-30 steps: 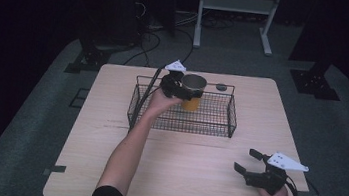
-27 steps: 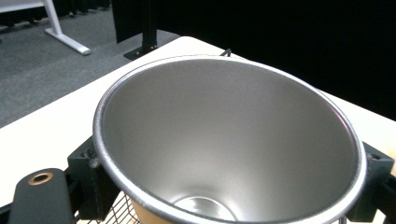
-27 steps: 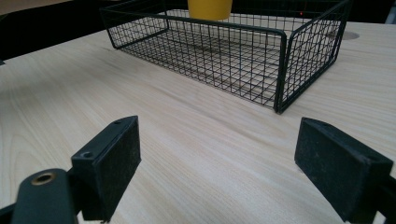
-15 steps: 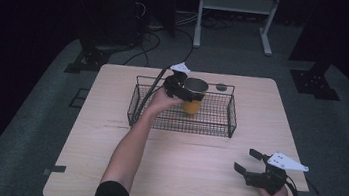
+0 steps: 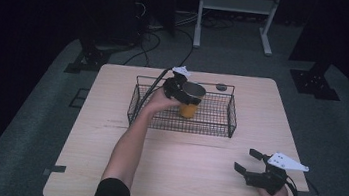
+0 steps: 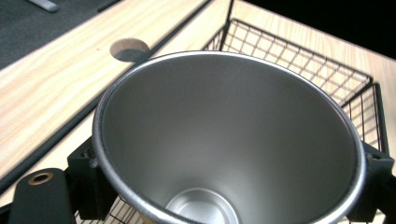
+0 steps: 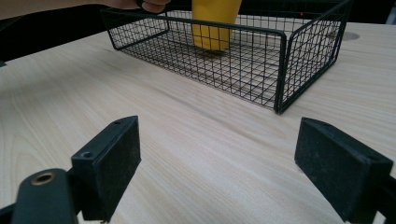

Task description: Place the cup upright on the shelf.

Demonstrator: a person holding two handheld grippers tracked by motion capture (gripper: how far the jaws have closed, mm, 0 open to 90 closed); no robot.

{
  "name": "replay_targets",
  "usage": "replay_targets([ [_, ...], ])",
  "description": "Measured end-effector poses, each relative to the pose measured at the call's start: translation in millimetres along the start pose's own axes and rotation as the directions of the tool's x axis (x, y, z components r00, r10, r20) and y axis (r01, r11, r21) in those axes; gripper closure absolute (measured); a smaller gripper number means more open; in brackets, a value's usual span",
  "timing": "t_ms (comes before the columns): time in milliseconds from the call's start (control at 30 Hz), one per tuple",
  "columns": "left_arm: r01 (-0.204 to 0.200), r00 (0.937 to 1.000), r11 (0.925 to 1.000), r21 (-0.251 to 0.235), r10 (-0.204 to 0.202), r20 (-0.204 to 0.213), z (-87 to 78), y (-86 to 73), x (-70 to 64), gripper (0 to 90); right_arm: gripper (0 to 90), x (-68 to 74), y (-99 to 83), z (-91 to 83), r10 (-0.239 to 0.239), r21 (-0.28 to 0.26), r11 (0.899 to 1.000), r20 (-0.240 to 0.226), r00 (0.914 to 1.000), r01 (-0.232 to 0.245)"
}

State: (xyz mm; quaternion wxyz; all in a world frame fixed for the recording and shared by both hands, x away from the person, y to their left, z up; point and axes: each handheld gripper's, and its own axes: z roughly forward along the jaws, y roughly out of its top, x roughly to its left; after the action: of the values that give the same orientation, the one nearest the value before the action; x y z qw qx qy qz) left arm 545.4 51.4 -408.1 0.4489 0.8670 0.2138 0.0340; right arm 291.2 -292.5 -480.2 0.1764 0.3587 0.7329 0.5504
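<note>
My left tongs [image 5: 182,92] are clamped on the cup [image 5: 190,100], a yellow tumbler w/ steel lining, one jaw each side just under the rim. In the left gripper view the rim [image 6: 224,140] spans the gap btwn the jaws and I look straight down the bore to the shiny base. The cup sits inside the wire basket [image 5: 230,116], toward the far-left part, abt 11 o'clock of the basket's middle. In the right gripper view its foot [image 7: 211,35] looks on or just above the mesh floor; can't tell if it's touching.

Why held so: gripping high at the rim keeps the jaws clear of the basket walls, so I'd judge I'm setting it down or lifting it out from above.

Long axis runs near vertical, mouth up, narrow base down, maybe a slight lean toward me.

Right tongs [image 5: 255,162] are wide open, nothing in them, resting low over the worktop [image 5: 187,180] at abt 4 o'clock, well apart from the basket, pointing at it. Parked there to stay out of the way, I think.
</note>
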Motion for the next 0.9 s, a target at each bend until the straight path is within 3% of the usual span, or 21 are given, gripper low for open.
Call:
replay_targets([
  [400,-0.037,0.9991,0.9981,0.049,0.036,0.022,3.5,-0.5,-4.6,12.4,13.4,0.2,0.0,-0.1,-0.001,0.000,1.000,-0.001,1.0000,0.001],
  [900,-0.082,0.9962,0.9926,0.089,0.084,-0.021,-0.3,-3.1,-11.3,5.9,13.4,0.2,0.0,-0.1,-0.001,0.000,1.000,0.001,1.0000,0.001],
])
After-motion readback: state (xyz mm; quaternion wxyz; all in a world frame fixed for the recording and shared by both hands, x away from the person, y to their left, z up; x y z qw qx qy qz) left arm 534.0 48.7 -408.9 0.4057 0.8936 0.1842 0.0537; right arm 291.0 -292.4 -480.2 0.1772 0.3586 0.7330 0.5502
